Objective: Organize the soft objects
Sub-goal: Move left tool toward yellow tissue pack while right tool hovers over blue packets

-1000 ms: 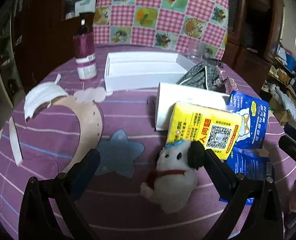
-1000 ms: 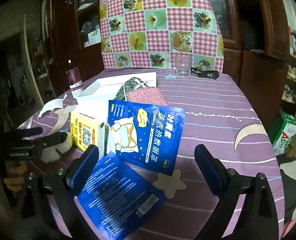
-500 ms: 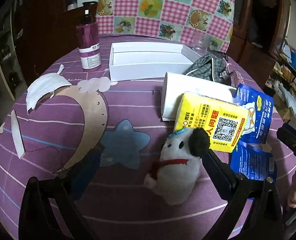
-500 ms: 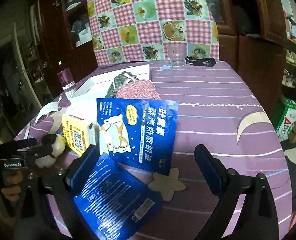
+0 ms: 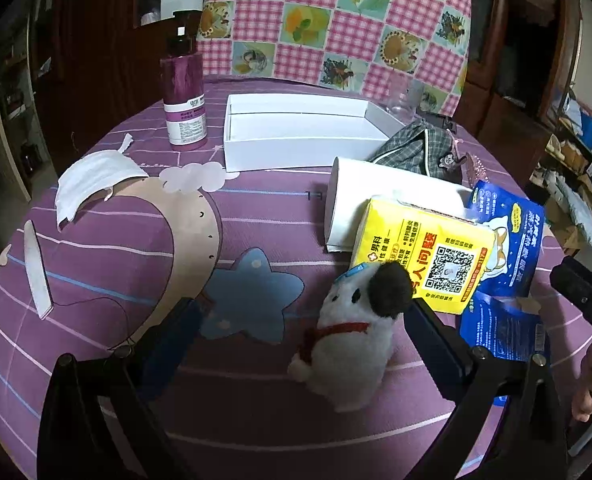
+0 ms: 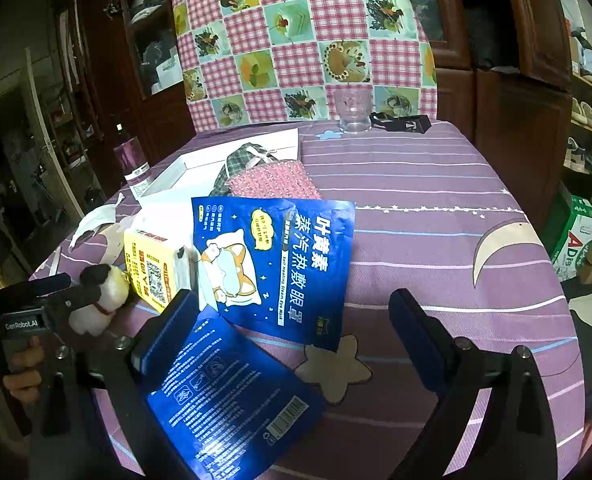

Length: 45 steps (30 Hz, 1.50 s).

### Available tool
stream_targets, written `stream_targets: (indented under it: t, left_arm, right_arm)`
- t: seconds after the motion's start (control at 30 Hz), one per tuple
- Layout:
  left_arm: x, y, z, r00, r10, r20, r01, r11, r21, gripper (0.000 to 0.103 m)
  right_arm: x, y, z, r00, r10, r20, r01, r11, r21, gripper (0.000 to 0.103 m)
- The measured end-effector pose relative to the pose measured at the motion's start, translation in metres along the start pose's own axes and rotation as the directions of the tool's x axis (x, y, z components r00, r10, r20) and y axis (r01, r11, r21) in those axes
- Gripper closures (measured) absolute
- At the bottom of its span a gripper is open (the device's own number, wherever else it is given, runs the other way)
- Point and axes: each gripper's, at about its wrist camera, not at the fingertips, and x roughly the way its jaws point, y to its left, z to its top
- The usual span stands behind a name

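A white plush dog (image 5: 355, 332) with a black ear and red collar lies on the purple tablecloth, against a yellow tissue pack (image 5: 427, 260). My left gripper (image 5: 299, 336) is open, its fingers on either side of the plush, the right finger close to it. The plush also shows in the right wrist view (image 6: 100, 300). My right gripper (image 6: 288, 332) is open and empty above two blue eye-mask packets (image 6: 272, 260). A plaid pouch (image 5: 415, 152) and a pink knitted cloth (image 6: 272, 180) lie further back.
An open white box (image 5: 299, 128) stands at the back, a purple bottle (image 5: 184, 104) to its left. A white face mask (image 5: 92, 176) lies at the left. A flat white box (image 5: 359, 196) sits under the tissue pack. A glass (image 6: 351, 110) stands at the far edge.
My left gripper has moved forward, so the plush dog sits deeper between its open fingers. My right gripper has drifted slightly and stays open.
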Motion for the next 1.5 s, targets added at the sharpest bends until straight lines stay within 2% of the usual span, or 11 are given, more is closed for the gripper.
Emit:
stream_targets:
  t: [0.3, 0.47, 0.57, 0.67, 0.73, 0.8, 0.87, 1.03, 1.3, 1.43, 1.5]
  left_arm:
    - [-0.002, -0.003, -0.005, 0.999, -0.029, 0.031, 0.029, 1.000, 0.006, 0.003]
    - [-0.009, -0.014, -0.009, 0.992, 0.040, 0.119, -0.047, 0.997, 0.055, 0.006]
    - [-0.005, -0.016, -0.007, 0.995, 0.034, 0.099, -0.041, 0.996, 0.073, 0.011]
    - [-0.004, -0.011, -0.006, 0.995, 0.036, 0.090, -0.041, 0.998, 0.052, 0.033]
    - [-0.005, -0.007, -0.005, 0.995, 0.027, 0.099, -0.031, 0.999, 0.036, 0.060]
    - [-0.009, -0.004, -0.004, 0.991, 0.036, 0.127, -0.040, 0.999, 0.024, 0.067]
    - [-0.010, -0.004, -0.002, 0.987, 0.053, 0.149, -0.059, 0.998, 0.036, 0.067]
    - [-0.011, -0.001, -0.001, 0.986, -0.064, 0.153, 0.063, 0.998, 0.012, 0.067]
    - [-0.016, -0.017, -0.004, 0.983, 0.007, 0.182, -0.020, 0.997, 0.069, 0.066]
    - [-0.012, -0.019, -0.003, 0.986, 0.034, 0.161, -0.047, 0.996, 0.079, 0.035]
    - [-0.011, -0.019, -0.003, 0.986, 0.041, 0.162, -0.054, 0.995, 0.080, 0.032]
  right_arm:
    - [-0.002, 0.006, -0.004, 1.000, -0.012, -0.006, 0.012, 0.999, -0.031, 0.007]
    - [-0.003, 0.006, -0.004, 1.000, -0.015, -0.007, 0.015, 0.999, -0.035, 0.007]
    - [-0.004, 0.006, -0.005, 1.000, -0.018, -0.001, 0.018, 0.999, -0.041, 0.007]
    - [-0.004, 0.007, -0.005, 0.999, -0.029, -0.013, 0.029, 0.998, -0.051, 0.007]
    - [-0.002, 0.006, -0.007, 0.999, -0.043, -0.031, 0.041, 0.998, -0.057, 0.007]
    - [-0.002, 0.005, -0.007, 0.998, -0.045, -0.034, 0.043, 0.998, -0.055, 0.007]
    - [-0.003, 0.003, -0.007, 0.999, -0.040, -0.029, 0.038, 0.998, -0.050, 0.007]
    - [-0.001, -0.002, -0.007, 0.995, 0.087, -0.048, -0.088, 0.996, -0.027, 0.007]
    - [-0.012, 0.010, -0.008, 0.993, 0.117, -0.005, -0.117, 0.989, -0.089, 0.006]
    - [0.000, 0.009, -0.010, 0.995, 0.059, -0.078, -0.066, 0.993, -0.093, 0.006]
    - [0.004, 0.011, -0.011, 0.993, 0.051, -0.106, -0.062, 0.993, -0.103, 0.006]
